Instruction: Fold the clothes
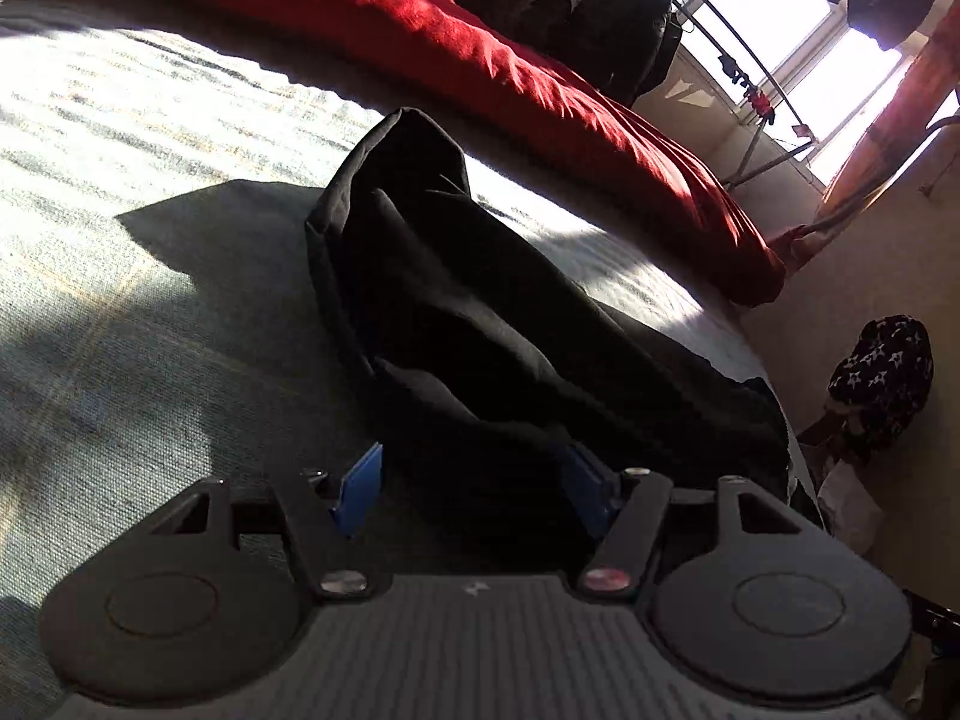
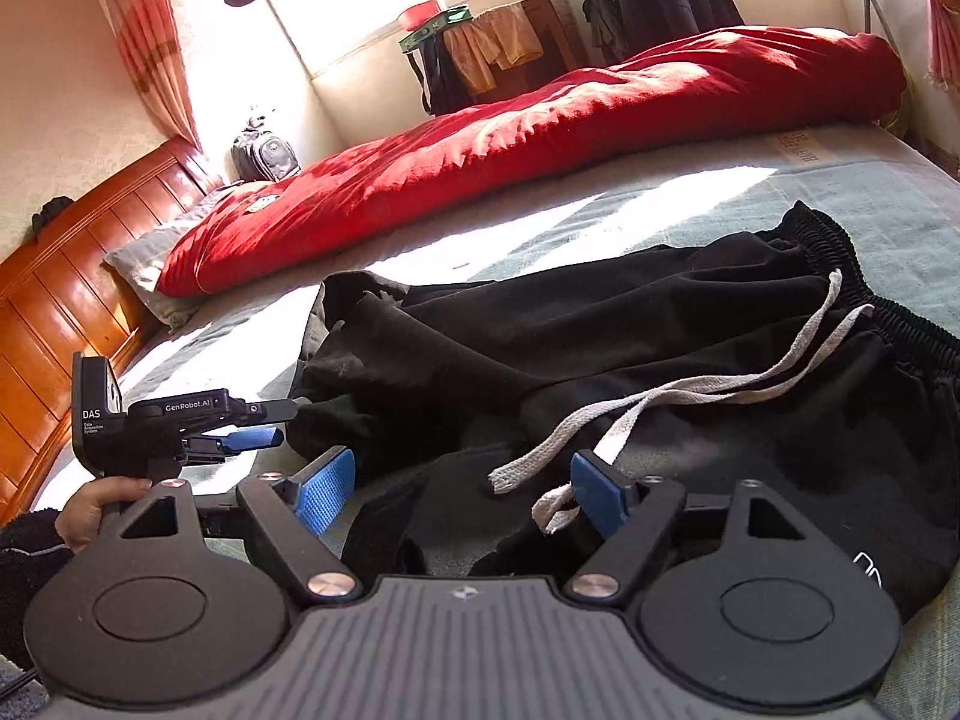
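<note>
Black drawstring trousers (image 2: 600,360) lie rumpled on the bed (image 2: 780,192). Our left gripper (image 1: 474,480) has jaws part open, a fold between them – probably not pinched. Right gripper (image 2: 462,492) wide open, empty – we should grab the waistband squarely.

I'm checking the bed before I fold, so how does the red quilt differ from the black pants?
The red quilt is bright red and plain; the black pants are black with a white drawstring and an elastic waistband. The quilt lies bunched in a long roll along the far side of the bed; the pants lie crumpled on the near side. Both are soft fabric resting on the same bed.
</note>
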Demonstrator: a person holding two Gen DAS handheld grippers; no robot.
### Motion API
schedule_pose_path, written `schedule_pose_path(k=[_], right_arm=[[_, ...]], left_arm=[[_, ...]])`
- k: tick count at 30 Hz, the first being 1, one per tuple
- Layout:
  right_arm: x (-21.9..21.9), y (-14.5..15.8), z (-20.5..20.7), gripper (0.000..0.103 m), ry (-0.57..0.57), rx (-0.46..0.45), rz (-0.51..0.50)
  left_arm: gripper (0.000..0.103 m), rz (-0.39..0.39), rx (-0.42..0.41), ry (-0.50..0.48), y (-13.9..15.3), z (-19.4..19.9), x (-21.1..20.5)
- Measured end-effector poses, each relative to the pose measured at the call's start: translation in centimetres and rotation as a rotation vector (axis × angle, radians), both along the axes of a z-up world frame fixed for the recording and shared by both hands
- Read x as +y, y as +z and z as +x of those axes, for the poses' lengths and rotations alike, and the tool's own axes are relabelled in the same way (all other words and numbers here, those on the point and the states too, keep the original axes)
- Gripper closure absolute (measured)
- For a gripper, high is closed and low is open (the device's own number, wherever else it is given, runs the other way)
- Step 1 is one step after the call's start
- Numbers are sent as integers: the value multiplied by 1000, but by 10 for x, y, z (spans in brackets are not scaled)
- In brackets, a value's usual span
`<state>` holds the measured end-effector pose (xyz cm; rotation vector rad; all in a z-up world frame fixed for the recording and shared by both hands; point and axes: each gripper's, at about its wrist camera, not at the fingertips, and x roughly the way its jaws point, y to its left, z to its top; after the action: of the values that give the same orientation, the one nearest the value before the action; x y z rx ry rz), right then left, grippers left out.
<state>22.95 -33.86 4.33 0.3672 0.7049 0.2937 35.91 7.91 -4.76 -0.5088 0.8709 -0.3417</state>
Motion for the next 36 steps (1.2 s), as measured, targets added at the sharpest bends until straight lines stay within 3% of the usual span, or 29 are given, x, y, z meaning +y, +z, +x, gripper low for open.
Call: schedule_pose_path(k=[3, 11, 12, 14, 16, 22, 32, 36], right_arm=[[-3, -2, 1, 20, 2, 5, 5], [-9, -9, 1, 20, -12, 28, 20], [-9, -10, 1, 20, -15, 32, 21], [-6, -9, 1, 20, -14, 35, 10], [-3, -9, 2, 20, -11, 38, -4], [7, -3, 5, 20, -12, 30, -26], [35, 6, 8, 20, -17, 24, -59], [52, 9, 9, 20, -14, 19, -69]], left_arm=[[38, -17, 0, -33, -10, 9, -14], [34, 63, -109, -89, -18, 12, -62], [38, 91, -129, -88, -17, 9, -67], [72, 133, -145, -86, -15, 6, -68], [82, 150, -141, -74, -13, 6, -62], [90, 199, -160, -44, 8, 3, -29], [93, 364, -200, 21, 45, 14, 56], [93, 362, -188, -3, 45, 16, 78]])
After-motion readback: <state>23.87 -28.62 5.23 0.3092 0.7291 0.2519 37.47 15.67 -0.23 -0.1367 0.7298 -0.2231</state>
